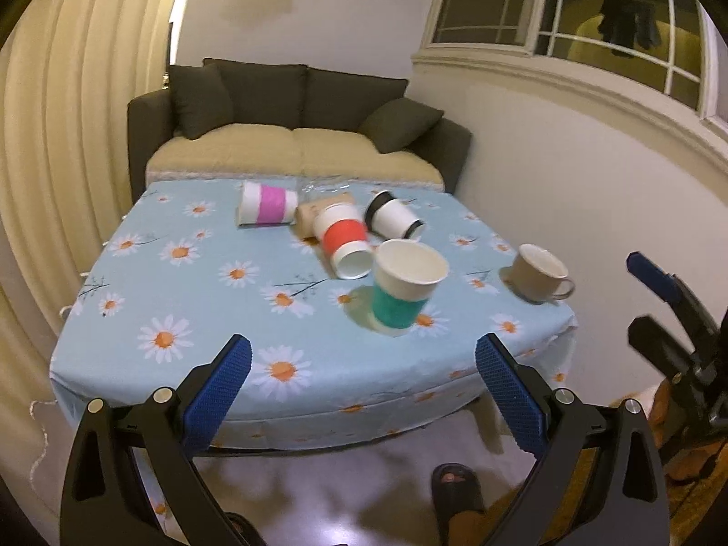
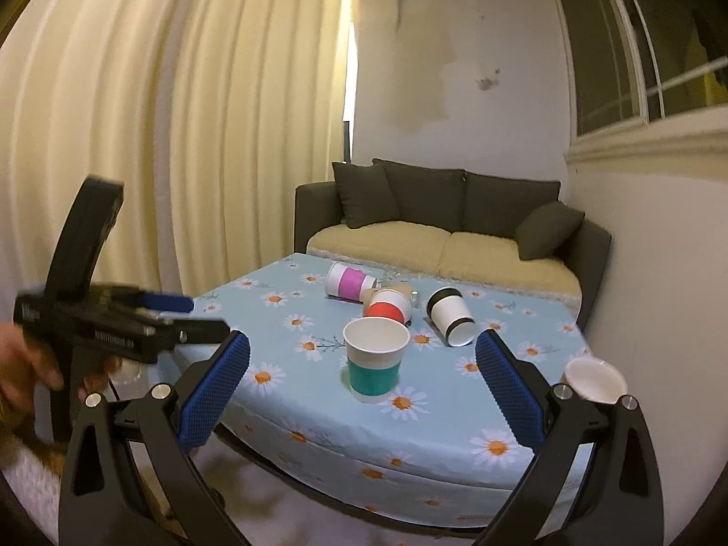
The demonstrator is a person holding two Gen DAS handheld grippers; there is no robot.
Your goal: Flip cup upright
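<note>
A teal-banded paper cup (image 1: pixel 402 289) stands upright near the table's front edge; it also shows in the right wrist view (image 2: pixel 375 359). Behind it lie on their sides a red-banded cup (image 1: pixel 343 241), a pink-banded cup (image 1: pixel 266 204) and a black-rimmed white cup (image 1: pixel 395 217). My left gripper (image 1: pixel 364 364) is open and empty, back from the table's front edge. My right gripper (image 2: pixel 364 364) is open and empty, also off the table in front of the teal cup. The left gripper also shows at the left of the right wrist view (image 2: pixel 173 314).
A beige mug (image 1: pixel 539 275) stands upright at the table's right corner. A small brown box (image 1: pixel 314 211) lies behind the red cup. The table has a daisy cloth (image 1: pixel 182 282). A dark sofa (image 1: pixel 295 123) stands behind it. A sandalled foot (image 1: pixel 455 487) is below.
</note>
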